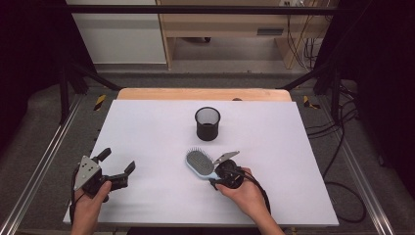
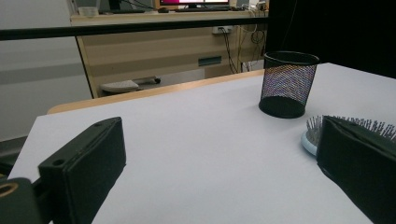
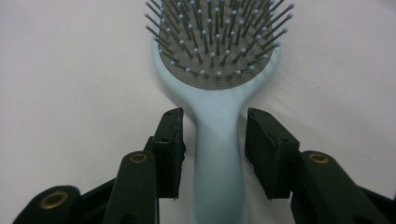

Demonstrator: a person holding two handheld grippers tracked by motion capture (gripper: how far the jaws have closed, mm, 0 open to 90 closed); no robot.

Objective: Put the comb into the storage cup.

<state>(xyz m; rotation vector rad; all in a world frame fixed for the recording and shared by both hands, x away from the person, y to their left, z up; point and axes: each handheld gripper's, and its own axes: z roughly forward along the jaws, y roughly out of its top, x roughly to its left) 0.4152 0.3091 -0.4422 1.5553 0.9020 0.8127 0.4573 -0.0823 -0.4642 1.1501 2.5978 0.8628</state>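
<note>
Right gripper (image 3: 214, 133) straddles the pale blue bristled hairbrush (image 3: 215, 98); jaws apart, not yet clamped — squeeze the handle squarely.

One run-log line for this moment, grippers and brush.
right gripper: jaws astride handle of light-blue bristle hairbrush, not yet pressing | left gripper: open, idle | black mesh cup: upright beyond brush
</note>
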